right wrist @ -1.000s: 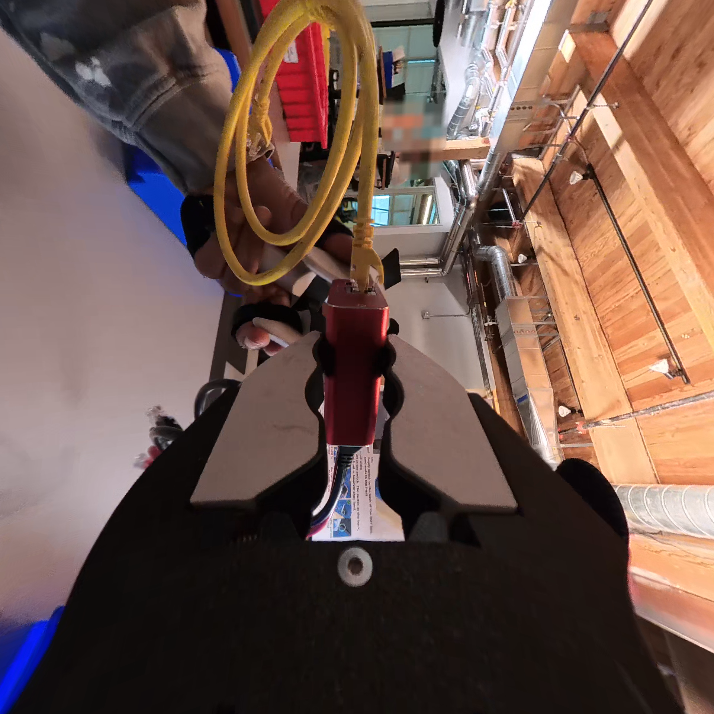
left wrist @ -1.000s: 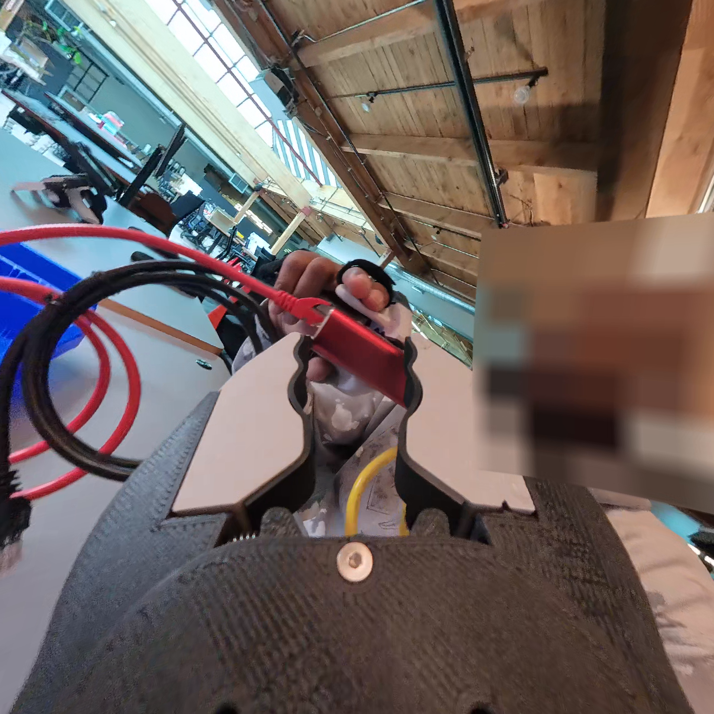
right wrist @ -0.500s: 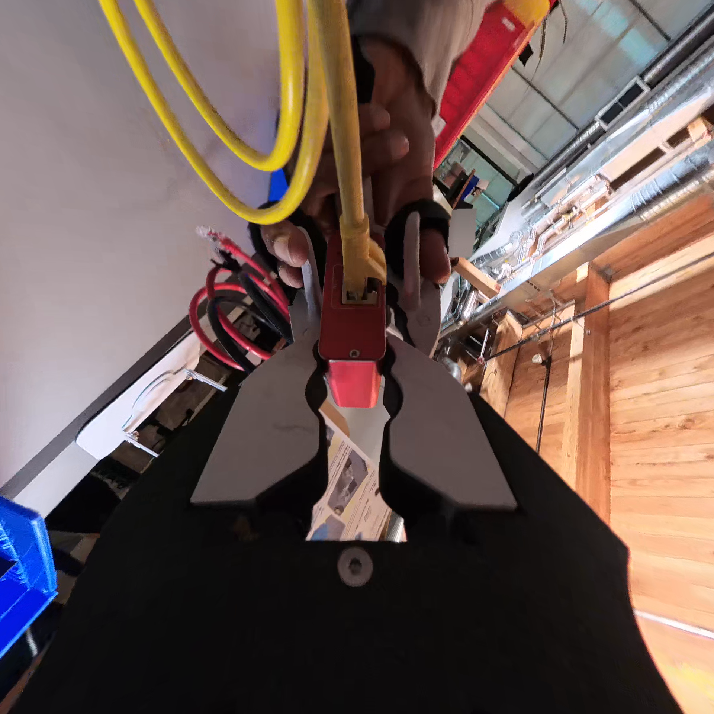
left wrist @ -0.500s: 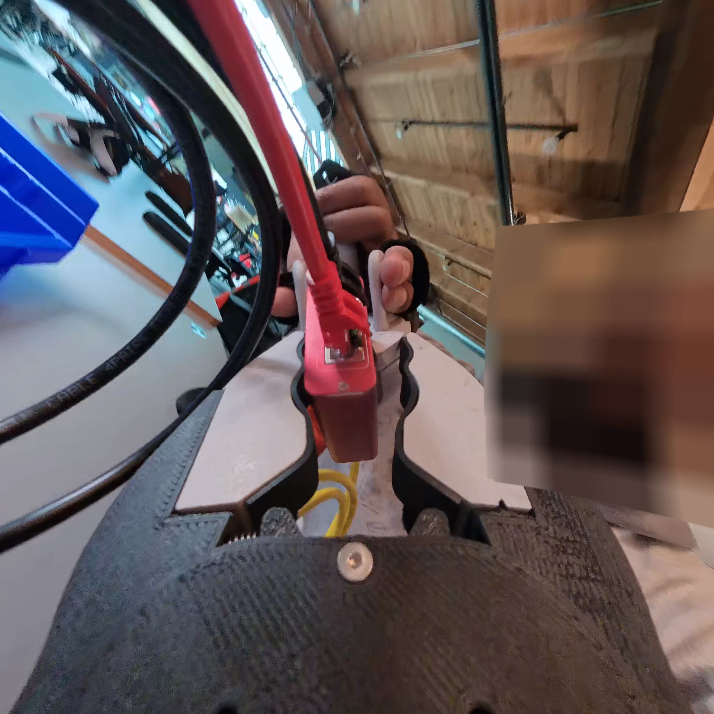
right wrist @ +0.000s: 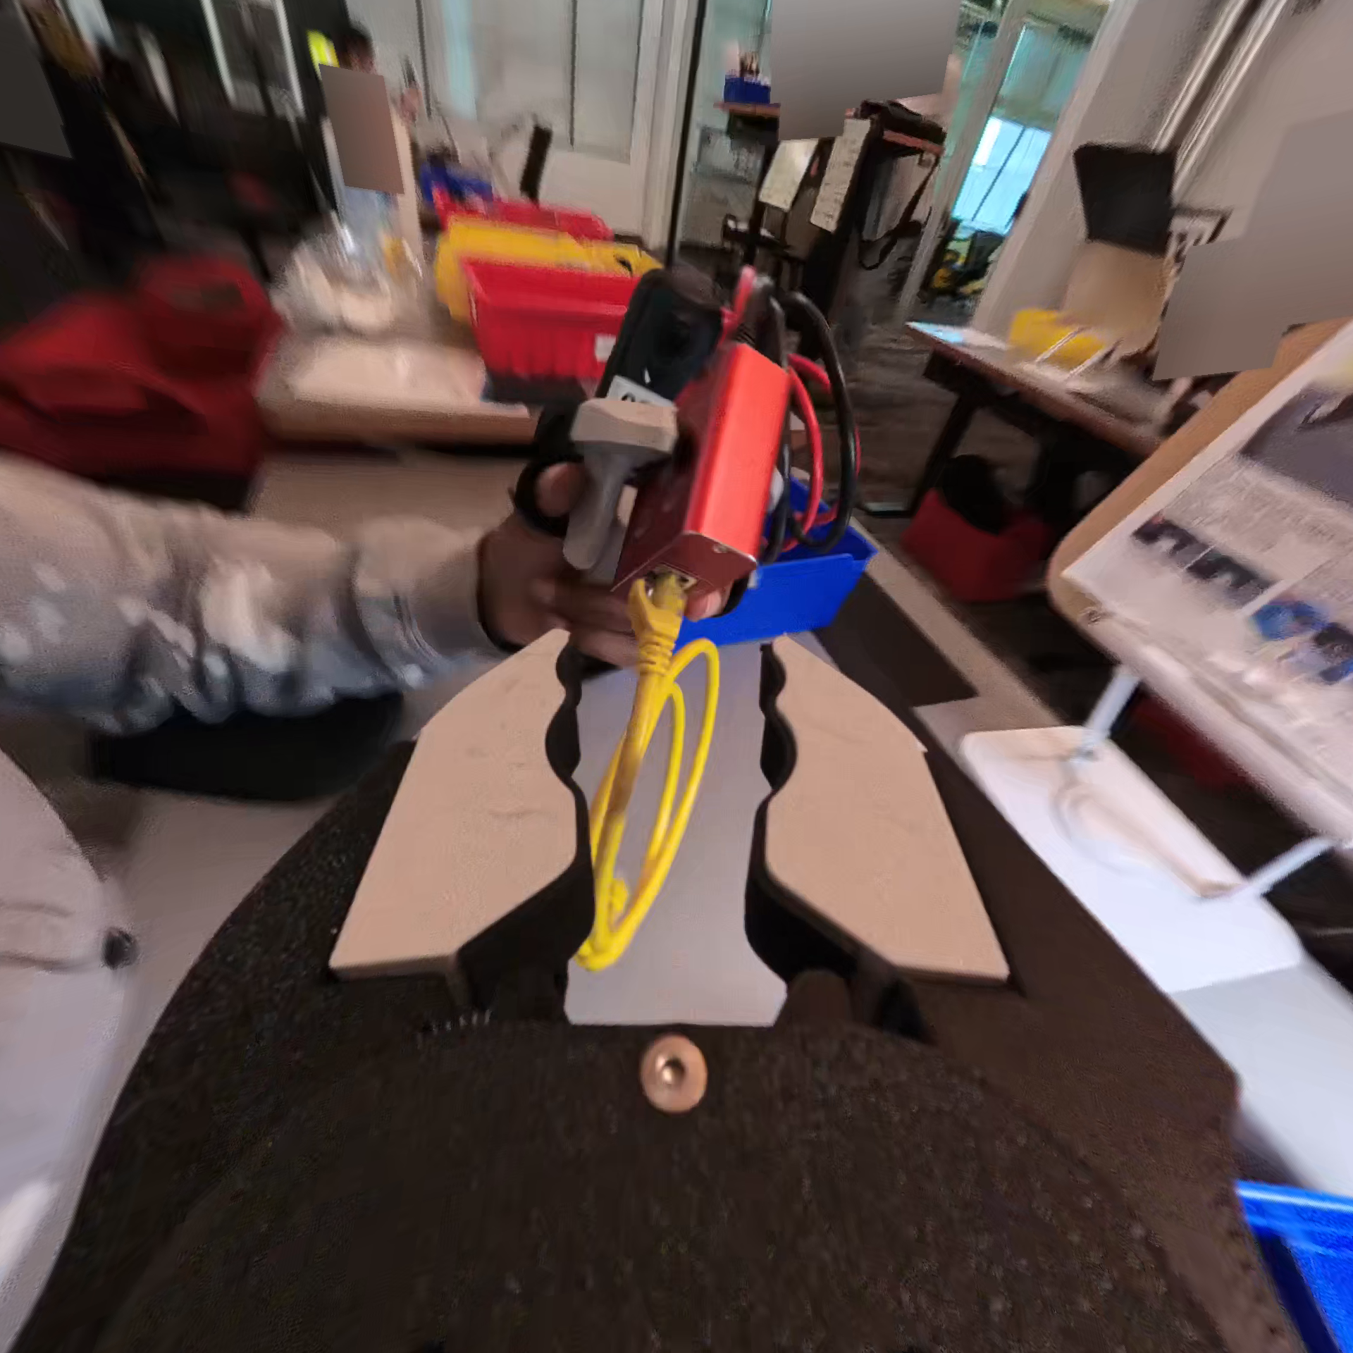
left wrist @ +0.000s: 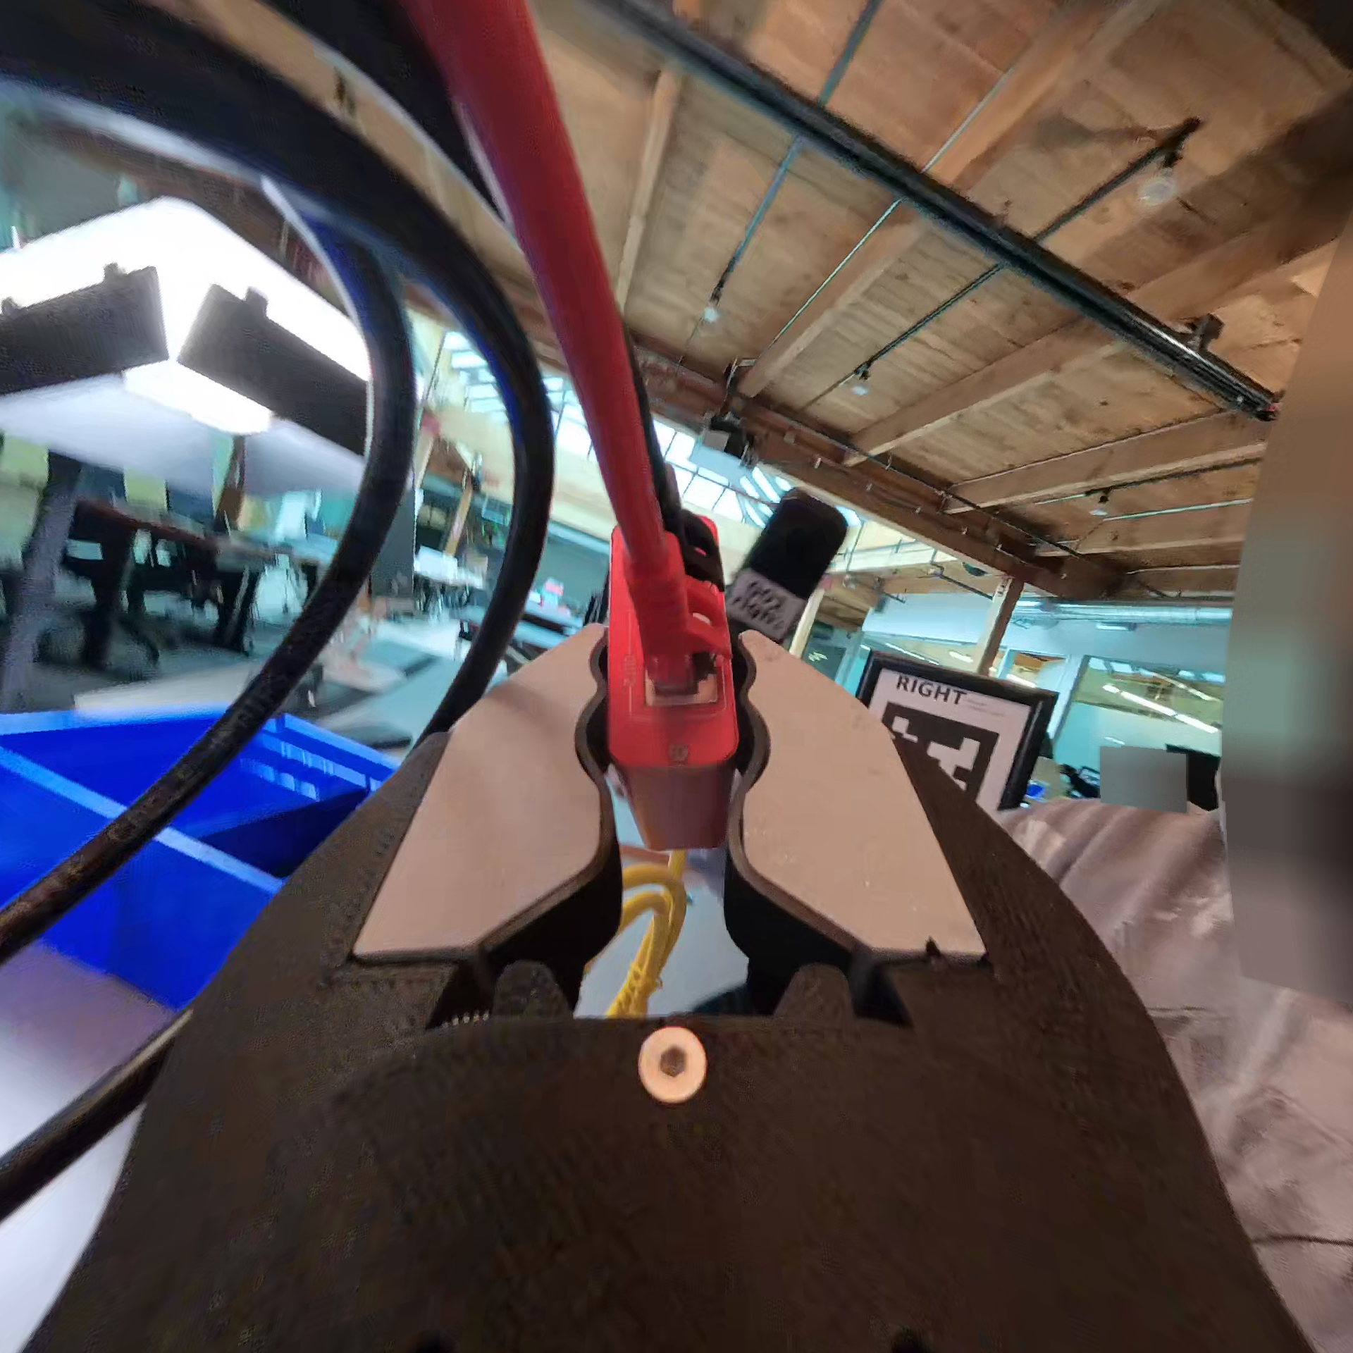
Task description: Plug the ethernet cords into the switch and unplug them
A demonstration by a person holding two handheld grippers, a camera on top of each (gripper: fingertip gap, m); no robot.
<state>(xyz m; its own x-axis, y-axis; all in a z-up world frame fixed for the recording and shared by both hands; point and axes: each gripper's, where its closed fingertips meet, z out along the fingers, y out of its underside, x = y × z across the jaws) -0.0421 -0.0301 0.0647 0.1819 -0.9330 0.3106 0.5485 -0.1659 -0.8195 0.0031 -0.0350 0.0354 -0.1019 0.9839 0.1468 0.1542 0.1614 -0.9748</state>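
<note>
The red switch (left wrist: 673,739) is clamped upright between my left gripper's (left wrist: 670,644) fingers. A red cord (left wrist: 578,351) is plugged into its upper end, with a black cord (left wrist: 381,512) looping beside it. A yellow cord (left wrist: 651,930) hangs below. In the right wrist view the switch (right wrist: 721,468) is farther off, held by the left gripper (right wrist: 615,468) in a person's hand. The yellow cord (right wrist: 659,754) is plugged into the switch's lower end and its loop hangs in front of my right gripper (right wrist: 666,651). The right gripper is open and empty, short of the switch.
A blue bin (left wrist: 146,842) is low on the left, and it also shows behind the switch in the right wrist view (right wrist: 791,593). Red and yellow bins (right wrist: 549,307) stand on a far table. A white stand with a printed board (right wrist: 1098,842) is at the right.
The right gripper let go of the switch, opened and drew back. The left gripper closed on the switch and now carries it, with red cord up and yellow cord down.
</note>
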